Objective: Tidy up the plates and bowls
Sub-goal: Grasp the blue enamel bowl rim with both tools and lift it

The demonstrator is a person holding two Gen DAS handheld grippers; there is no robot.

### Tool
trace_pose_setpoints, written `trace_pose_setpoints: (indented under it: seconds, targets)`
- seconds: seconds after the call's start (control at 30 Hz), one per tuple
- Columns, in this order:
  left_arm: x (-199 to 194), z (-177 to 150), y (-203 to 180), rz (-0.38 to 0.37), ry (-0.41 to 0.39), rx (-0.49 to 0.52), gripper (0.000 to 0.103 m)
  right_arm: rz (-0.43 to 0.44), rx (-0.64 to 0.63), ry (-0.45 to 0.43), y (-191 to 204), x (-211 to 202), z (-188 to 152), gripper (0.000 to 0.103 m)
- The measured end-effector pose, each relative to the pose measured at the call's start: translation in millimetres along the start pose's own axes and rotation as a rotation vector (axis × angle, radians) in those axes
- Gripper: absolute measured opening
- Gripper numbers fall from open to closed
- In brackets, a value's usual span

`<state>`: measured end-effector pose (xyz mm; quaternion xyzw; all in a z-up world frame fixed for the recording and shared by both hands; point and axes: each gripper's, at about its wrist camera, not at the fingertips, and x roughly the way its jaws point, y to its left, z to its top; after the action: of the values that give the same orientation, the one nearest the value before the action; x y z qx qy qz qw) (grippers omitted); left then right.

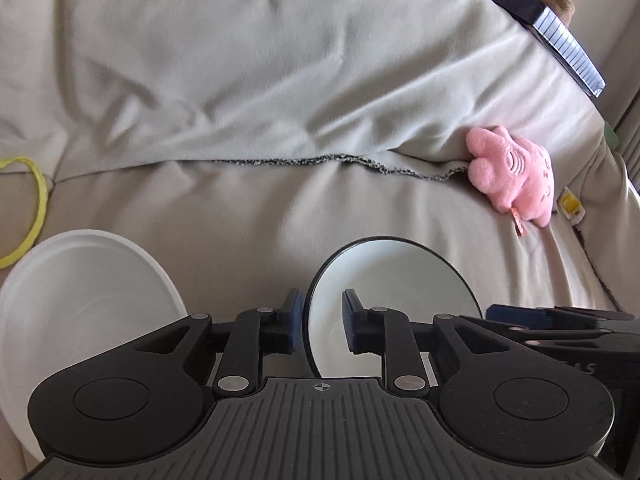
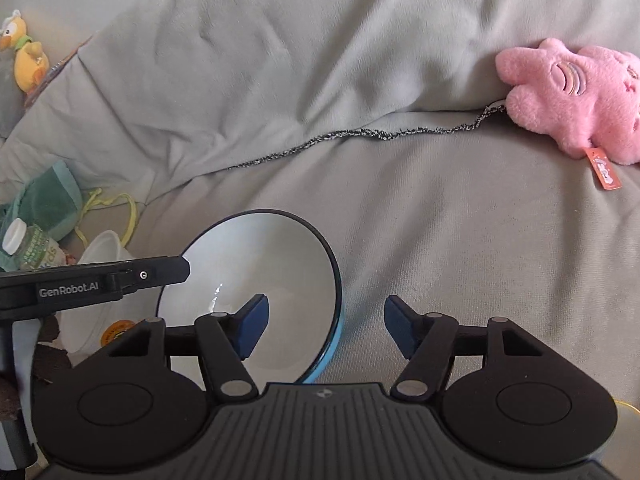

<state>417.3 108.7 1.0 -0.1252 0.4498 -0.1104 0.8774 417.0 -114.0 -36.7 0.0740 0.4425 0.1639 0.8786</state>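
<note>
We see left gripper point(image 1: 319, 322) jaws part-open astride the tilted blue bowl point(image 2: 256, 280) rim, grip unclear | right gripper point(image 2: 325, 330) jaws wide, holding nothing, beside bowl | bowl on grey blanket point(image 2: 400, 220) | white bowl point(image 1: 80, 292) left | pink plush point(image 2: 576, 96) far right

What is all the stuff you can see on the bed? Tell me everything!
bowl: one, white inside, blue outside, black rim, tilted, in front of both grippers
white bowl: one, white, left of the bowl
blanket: one, grey-beige, under everything
pink plush: one, pink, far right on the blanket
yellow plush: one, yellow, far left
bottle: one, white cap, left edge
green cloth: one, green, by the bottle
yellow cord: one, yellow, left
left gripper: black, blue pads straddling the bowl's rim
right gripper: black, blue pads, open, one pad inside the bowl
</note>
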Motion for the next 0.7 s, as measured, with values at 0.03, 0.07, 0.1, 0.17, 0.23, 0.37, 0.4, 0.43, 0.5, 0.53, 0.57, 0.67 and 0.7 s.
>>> trace_pose_setpoints:
  seconds: [0.03, 0.07, 0.1, 0.17, 0.23, 0.37, 0.4, 0.43, 0.5, 0.53, 0.57, 0.67, 0.7]
  targets:
    - [6, 1, 1, -0.012, 0.023, -0.006, 0.028, 0.001, 0.009, 0.013, -1, 6, 0, 0.066]
    - [11, 1, 0, -0.011, 0.039, -0.007, 0.031, 0.004, 0.02, 0.026, -3, 11, -1, 0.066]
    - [17, 1, -1, -0.005, 0.056, 0.001, 0.031, 0.012, 0.03, 0.04, -4, 16, -1, 0.066]
    - [29, 0, -2, -0.01, 0.094, 0.01, 0.031, 0.026, 0.045, 0.062, -8, 23, -2, 0.062]
    - [38, -3, -3, -0.006, 0.119, 0.011, 0.031, 0.042, 0.055, 0.079, -11, 30, -3, 0.055]
    - [48, -5, -8, 0.005, 0.134, 0.02, 0.037, 0.077, 0.068, 0.11, -12, 39, -4, 0.035]
    - [48, -6, -10, 0.016, 0.135, 0.029, 0.038, 0.086, 0.065, 0.11, -12, 38, -5, 0.033]
    - [48, -7, -14, 0.026, 0.135, 0.038, 0.039, 0.086, 0.056, 0.105, -10, 35, -4, 0.031]
    - [45, -8, -19, 0.027, 0.145, 0.037, 0.041, 0.06, 0.034, 0.081, -9, 25, -4, 0.031]
    - [44, -8, -22, 0.017, 0.16, 0.026, 0.042, 0.044, 0.019, 0.06, -9, 18, -2, 0.032]
    - [45, -10, -24, -0.003, 0.179, 0.016, 0.042, 0.035, 0.01, 0.042, -11, 12, -1, 0.032]
    - [52, -17, -33, -0.057, 0.223, 0.013, 0.042, 0.02, 0.004, 0.032, -20, 1, 8, 0.033]
    - [56, -19, -34, -0.065, 0.234, 0.006, 0.041, 0.017, 0.006, 0.038, -22, 0, 9, 0.033]
